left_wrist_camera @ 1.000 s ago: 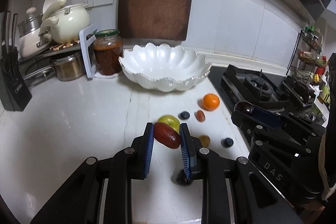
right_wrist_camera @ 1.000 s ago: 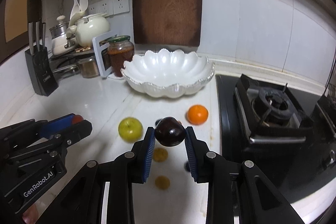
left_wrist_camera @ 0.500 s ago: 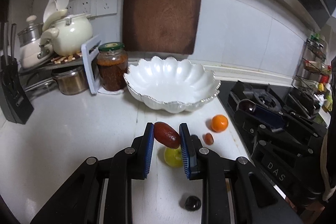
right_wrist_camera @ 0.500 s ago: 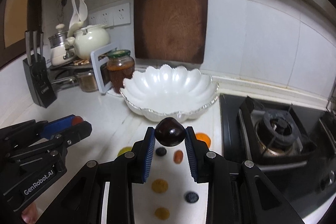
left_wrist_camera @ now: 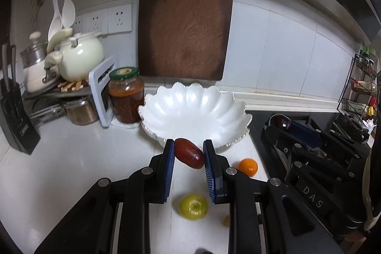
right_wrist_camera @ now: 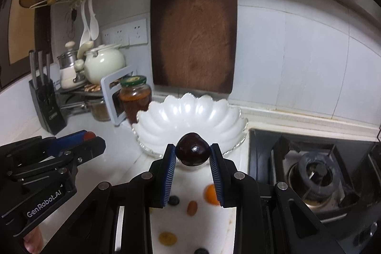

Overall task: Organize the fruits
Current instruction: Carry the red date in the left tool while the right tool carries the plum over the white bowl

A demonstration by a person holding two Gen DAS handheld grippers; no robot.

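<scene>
- My left gripper: blue pads clamped on a reddish-brown oblong fruit, held tilted, clear of the counter.
- My right gripper: pads pinching a dark round plum.
- Ahead of both: white scalloped bowl, nothing visible inside.
- On the white counter below: green apple, orange, blueberry.
- Beside the bowl: jar; behind it, hanging cutting board.
</scene>
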